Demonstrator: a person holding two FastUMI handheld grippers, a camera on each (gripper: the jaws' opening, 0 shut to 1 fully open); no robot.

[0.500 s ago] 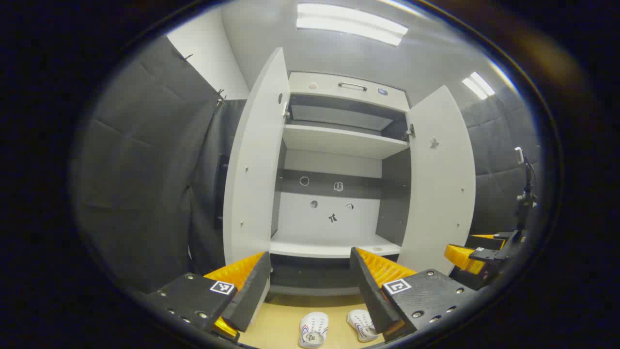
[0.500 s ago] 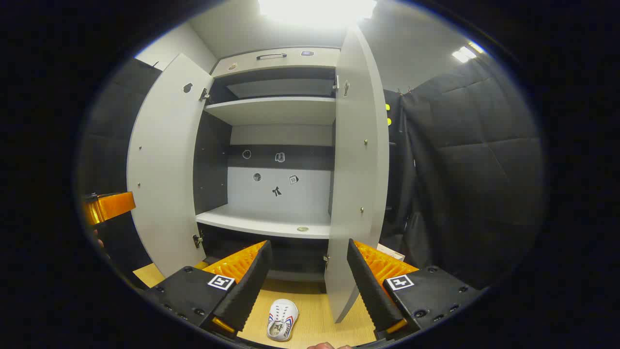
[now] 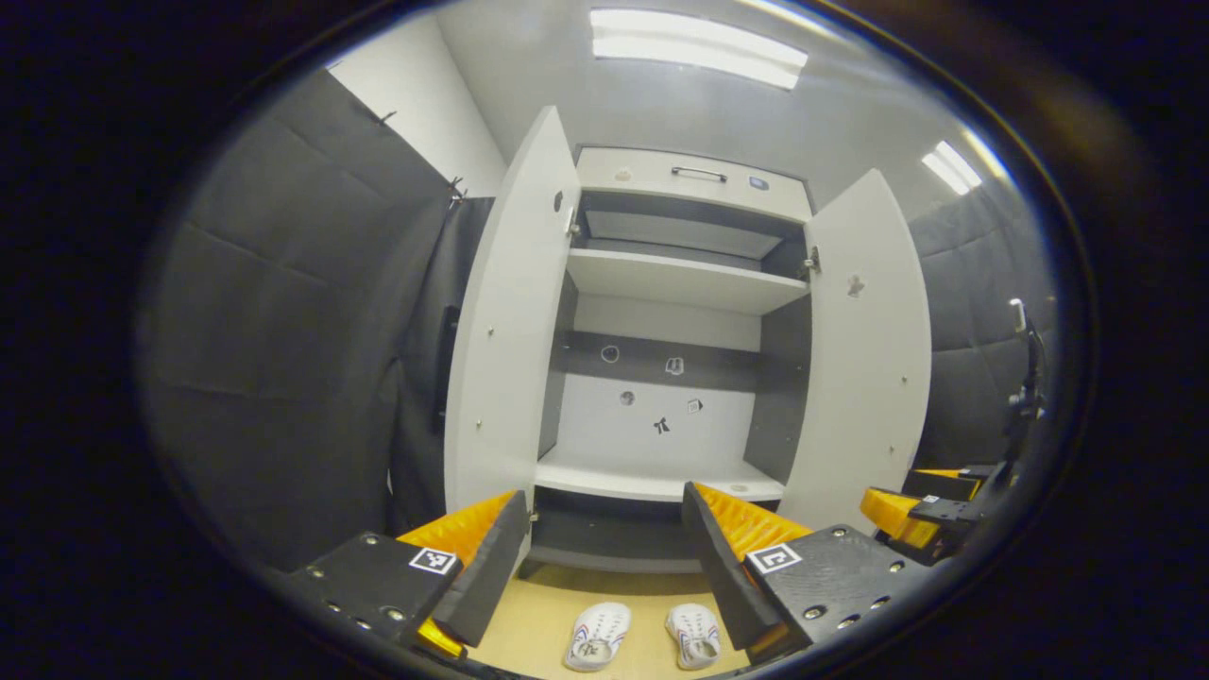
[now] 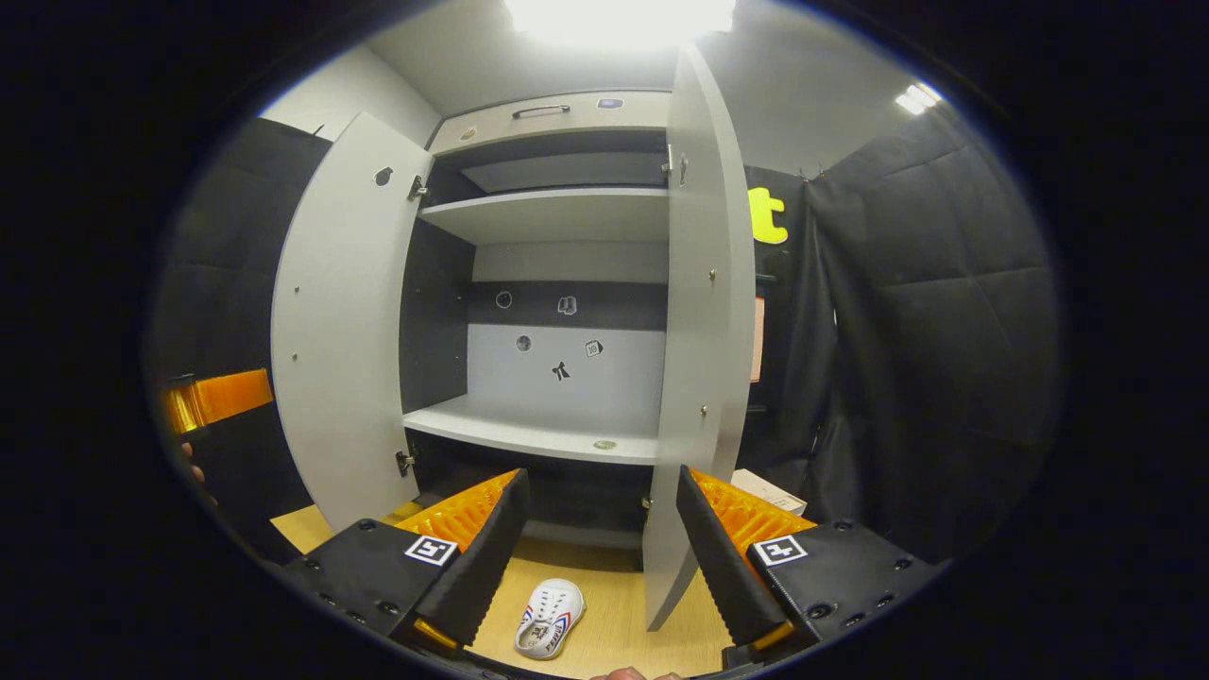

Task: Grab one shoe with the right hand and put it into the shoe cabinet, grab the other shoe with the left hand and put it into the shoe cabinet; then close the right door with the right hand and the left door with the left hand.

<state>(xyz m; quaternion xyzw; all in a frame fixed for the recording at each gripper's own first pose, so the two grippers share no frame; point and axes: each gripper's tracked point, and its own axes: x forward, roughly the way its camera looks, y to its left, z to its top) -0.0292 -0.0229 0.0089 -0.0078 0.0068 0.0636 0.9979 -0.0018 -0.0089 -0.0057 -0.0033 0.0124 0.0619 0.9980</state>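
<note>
Two shoes (image 3: 642, 636) (no readable writing) before the open cabinet (image 3: 675, 283).

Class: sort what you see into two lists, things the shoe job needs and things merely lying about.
Needed: two white shoes on the floor; shoe cabinet; left door; right door; left hand-held gripper; right hand-held gripper, both open.

Lying about: stickers on the back panel; small box behind the right door.

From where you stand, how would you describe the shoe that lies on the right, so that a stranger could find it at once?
Start at the tall white shoe cabinet with both doors open. On the pale wooden floor in front of it lie two white shoes with red and blue stripes, side by side. In the left gripper view, the one you want is the right shoe, close to the right door; the left shoe lies beside it.
</note>
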